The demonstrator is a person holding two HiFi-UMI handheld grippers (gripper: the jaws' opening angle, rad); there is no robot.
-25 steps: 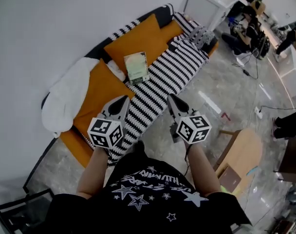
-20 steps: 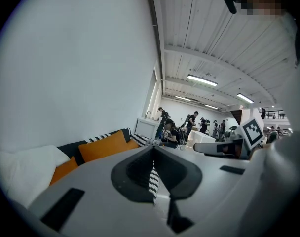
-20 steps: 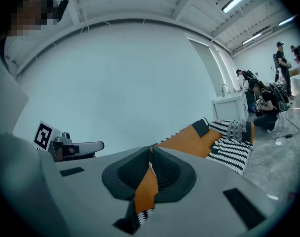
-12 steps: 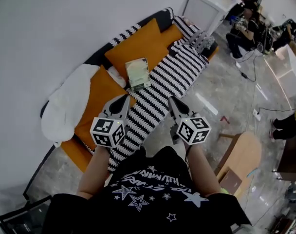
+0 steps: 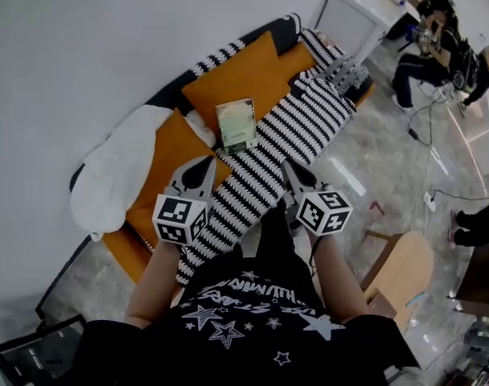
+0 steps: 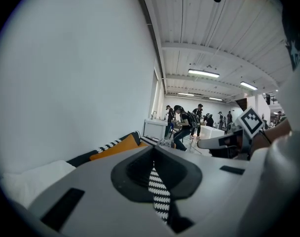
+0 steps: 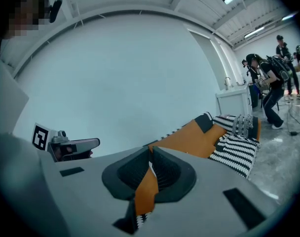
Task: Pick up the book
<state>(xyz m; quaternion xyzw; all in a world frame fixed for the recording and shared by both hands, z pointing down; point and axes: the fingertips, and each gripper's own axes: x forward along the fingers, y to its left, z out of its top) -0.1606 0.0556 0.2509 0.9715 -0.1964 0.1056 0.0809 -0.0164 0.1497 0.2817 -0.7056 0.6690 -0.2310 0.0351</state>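
Observation:
A pale green book [image 5: 236,124] lies flat on the sofa, between an orange cushion [image 5: 232,75] and a black-and-white striped blanket [image 5: 286,135]. My left gripper [image 5: 202,167] hangs over the sofa's front part, short of the book, with its jaws together and nothing in them. My right gripper [image 5: 292,170] hovers at the striped blanket's edge, also shut and empty. In the left gripper view the left gripper's [image 6: 153,150] jaws meet, with striped cloth showing below them. Orange cushion shows behind the right gripper's [image 7: 150,151] joined jaws in its own view. Neither gripper view shows the book.
A white pillow [image 5: 116,167] lies at the sofa's left end. A white cabinet [image 5: 353,18] stands past the sofa's far end. A round wooden table [image 5: 401,256] is at my right. Several people [image 5: 437,34] sit and stand farther back, with cables on the floor.
Both grippers have come closer to the sofa and the book, keeping their spacing. Their jaws have stayed together.

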